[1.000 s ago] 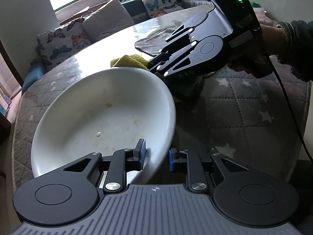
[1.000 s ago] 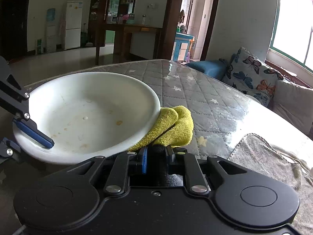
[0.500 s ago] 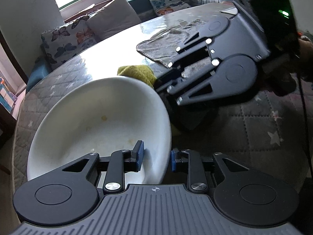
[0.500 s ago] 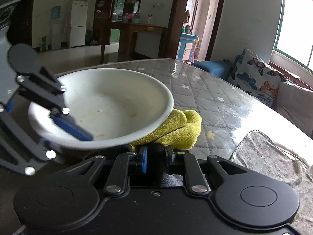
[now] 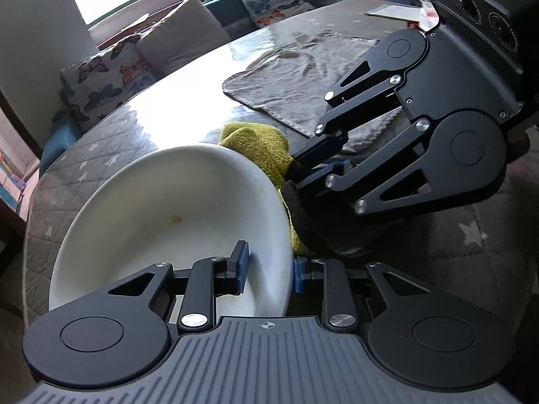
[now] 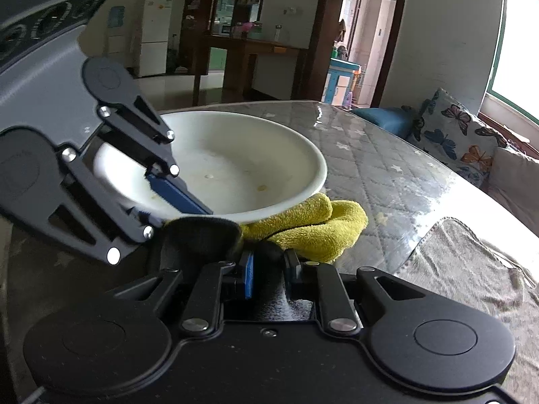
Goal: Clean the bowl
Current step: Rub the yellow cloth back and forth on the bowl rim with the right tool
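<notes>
A white bowl [image 5: 168, 222] with small food stains is held tilted over the table, and my left gripper [image 5: 269, 264] is shut on its near rim, one blue pad inside and one outside. In the right wrist view the bowl [image 6: 249, 158] sits just ahead, with the left gripper [image 6: 161, 208] clamped on its left rim. My right gripper [image 6: 269, 264] is shut on a yellow cloth [image 6: 313, 225] with a dark part nearest the fingers. The cloth [image 5: 259, 144] touches the outside of the bowl's rim. The right gripper [image 5: 298, 171] reaches in from the right.
A crumpled grey towel [image 5: 303, 77] lies spread on the glossy quilted table [image 6: 387, 168], to the right of the cloth. Papers [image 5: 394, 11] lie at the table's far side. Butterfly cushions [image 6: 465, 141] line a bench beyond the table edge.
The two grippers have drawn closer together. The bowl has shifted left and tilted more in my left gripper, and the right gripper with the cloth now sits against the bowl's outer rim.
</notes>
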Demonstrator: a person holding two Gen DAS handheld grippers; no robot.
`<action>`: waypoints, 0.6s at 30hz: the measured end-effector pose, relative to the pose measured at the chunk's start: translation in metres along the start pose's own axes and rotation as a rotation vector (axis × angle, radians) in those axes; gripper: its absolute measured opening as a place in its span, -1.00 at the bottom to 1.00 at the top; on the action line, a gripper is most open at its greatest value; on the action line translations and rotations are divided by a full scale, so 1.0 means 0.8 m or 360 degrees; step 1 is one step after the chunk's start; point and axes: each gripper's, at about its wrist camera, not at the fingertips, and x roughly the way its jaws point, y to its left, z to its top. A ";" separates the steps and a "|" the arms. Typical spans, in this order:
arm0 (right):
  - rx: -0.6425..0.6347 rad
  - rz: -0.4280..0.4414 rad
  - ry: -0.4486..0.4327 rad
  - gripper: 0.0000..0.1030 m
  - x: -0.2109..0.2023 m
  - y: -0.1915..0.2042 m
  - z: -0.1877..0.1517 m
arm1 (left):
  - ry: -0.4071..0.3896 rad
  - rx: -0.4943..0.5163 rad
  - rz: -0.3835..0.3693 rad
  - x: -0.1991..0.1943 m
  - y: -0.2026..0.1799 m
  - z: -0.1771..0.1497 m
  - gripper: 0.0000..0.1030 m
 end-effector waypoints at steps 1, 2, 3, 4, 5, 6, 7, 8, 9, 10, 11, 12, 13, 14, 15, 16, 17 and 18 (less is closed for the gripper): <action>-0.0012 0.0009 -0.0001 -0.64 -0.006 0.005 -0.002 | -0.0003 0.0008 -0.0009 -0.002 -0.001 -0.003 -0.51; -0.0019 0.0014 -0.0002 -0.64 -0.010 0.010 -0.004 | -0.0005 0.0011 -0.0015 -0.002 0.000 -0.004 -0.51; -0.0021 0.0018 -0.0002 -0.63 -0.013 0.013 -0.005 | -0.0010 0.0013 -0.0029 -0.005 0.000 -0.008 -0.51; -0.0022 0.0023 -0.0002 -0.63 -0.016 0.016 -0.006 | -0.0016 0.0020 -0.0040 -0.008 -0.001 -0.011 -0.51; -0.0023 0.0028 -0.0003 -0.63 -0.019 0.018 -0.006 | -0.0021 0.0032 -0.0046 -0.010 -0.003 -0.014 -0.51; -0.0023 0.0030 -0.0003 -0.63 -0.020 0.018 -0.006 | -0.0027 0.0045 -0.0051 -0.013 -0.006 -0.016 -0.51; -0.0024 0.0028 -0.0002 -0.63 -0.019 0.018 -0.006 | -0.0034 0.0066 -0.0056 -0.015 -0.008 -0.019 -0.52; -0.0022 0.0025 -0.0002 -0.63 -0.019 0.018 -0.005 | -0.0036 0.0075 -0.0058 -0.016 -0.009 -0.020 -0.52; -0.0018 0.0024 -0.0002 -0.63 -0.018 0.018 -0.004 | -0.0039 0.0092 -0.0067 -0.017 -0.009 -0.022 -0.52; -0.0014 0.0023 -0.0002 -0.63 -0.016 0.016 -0.004 | -0.0040 0.0104 -0.0075 -0.017 -0.008 -0.023 -0.52; -0.0011 0.0020 -0.0002 -0.63 -0.013 0.015 -0.002 | -0.0040 0.0107 -0.0078 -0.017 -0.008 -0.023 -0.52; -0.0010 0.0017 -0.0002 -0.63 -0.011 0.014 -0.001 | -0.0040 0.0112 -0.0086 -0.018 -0.008 -0.024 -0.52; -0.0012 0.0013 -0.0002 -0.63 -0.009 0.014 -0.001 | -0.0042 0.0117 -0.0090 -0.018 -0.007 -0.024 -0.52; -0.0014 0.0006 -0.0002 -0.63 -0.006 0.013 0.001 | -0.0045 0.0125 -0.0092 -0.019 -0.008 -0.025 -0.52; -0.0014 0.0000 -0.0002 -0.63 -0.003 0.011 0.002 | -0.0049 0.0131 -0.0093 -0.019 -0.009 -0.026 -0.52; -0.0012 -0.0005 -0.0003 -0.63 -0.001 0.009 0.003 | -0.0050 0.0133 -0.0094 -0.019 -0.009 -0.027 -0.52; -0.0007 -0.0011 -0.0003 -0.63 0.001 0.007 0.003 | -0.0050 0.0134 -0.0095 -0.019 -0.009 -0.027 -0.52; -0.0001 -0.0016 -0.0004 -0.63 0.003 0.005 0.004 | -0.0051 0.0137 -0.0096 -0.018 -0.009 -0.027 -0.52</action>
